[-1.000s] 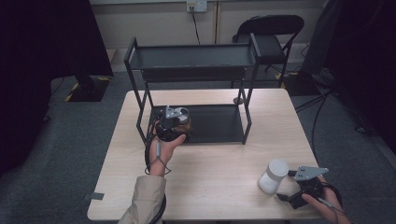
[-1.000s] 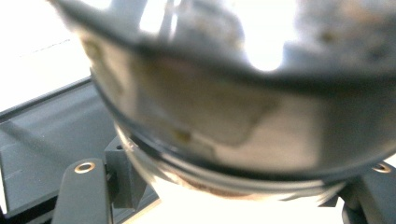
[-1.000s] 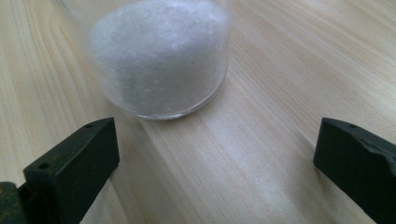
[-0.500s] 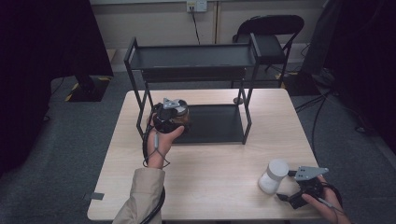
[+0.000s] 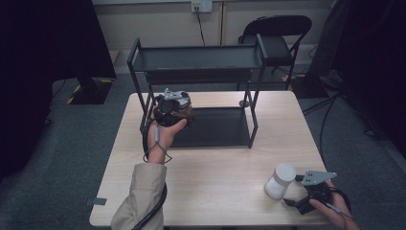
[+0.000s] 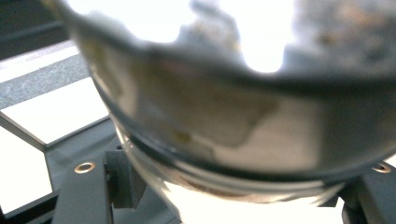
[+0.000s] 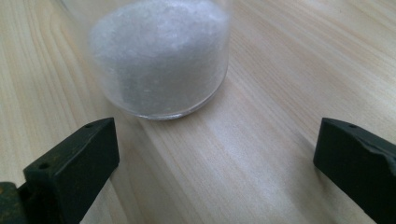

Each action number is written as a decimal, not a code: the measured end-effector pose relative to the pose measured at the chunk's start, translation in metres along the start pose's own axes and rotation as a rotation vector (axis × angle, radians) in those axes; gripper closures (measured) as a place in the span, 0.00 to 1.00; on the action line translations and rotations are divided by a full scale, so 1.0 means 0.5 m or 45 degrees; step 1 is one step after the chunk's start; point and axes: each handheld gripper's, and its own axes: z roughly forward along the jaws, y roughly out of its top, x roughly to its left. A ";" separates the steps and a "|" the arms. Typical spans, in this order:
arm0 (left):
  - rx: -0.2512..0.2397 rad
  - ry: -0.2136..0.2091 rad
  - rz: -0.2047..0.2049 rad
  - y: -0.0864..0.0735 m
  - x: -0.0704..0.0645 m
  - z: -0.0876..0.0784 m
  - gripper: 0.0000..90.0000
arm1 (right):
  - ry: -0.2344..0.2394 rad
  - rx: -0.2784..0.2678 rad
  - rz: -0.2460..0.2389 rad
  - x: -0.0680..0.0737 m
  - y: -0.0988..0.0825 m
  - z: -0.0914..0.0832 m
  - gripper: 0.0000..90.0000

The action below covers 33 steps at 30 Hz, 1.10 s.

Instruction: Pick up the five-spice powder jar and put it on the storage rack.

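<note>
Light wooden table [image 5: 215, 191] holds a black metal two-level shelf rack [image 5: 201, 57]. In front of the rack's left legs, the left gripper [image 5: 172, 106] is clamped on a round clear glass jar of brown stuff [image 6: 224, 116]. Far from the rack, the right gripper [image 5: 299, 191] gapes, with a white-filled glass jar [image 7: 159, 56] just ahead.
</note>
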 end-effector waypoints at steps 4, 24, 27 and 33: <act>0.007 -0.007 0.002 0.019 0.004 -0.004 0.34 | 0.000 0.000 0.001 0.000 0.000 0.000 0.00; -0.024 0.007 0.005 0.094 0.018 -0.034 0.34 | 0.000 0.000 0.002 0.000 0.000 0.000 0.00; -0.029 0.015 0.006 0.101 0.020 -0.042 0.34 | 0.000 0.000 0.002 0.000 0.000 0.000 0.00; -0.031 0.028 -0.005 0.115 0.026 -0.053 0.34 | 0.000 0.000 0.002 0.000 0.000 0.000 0.00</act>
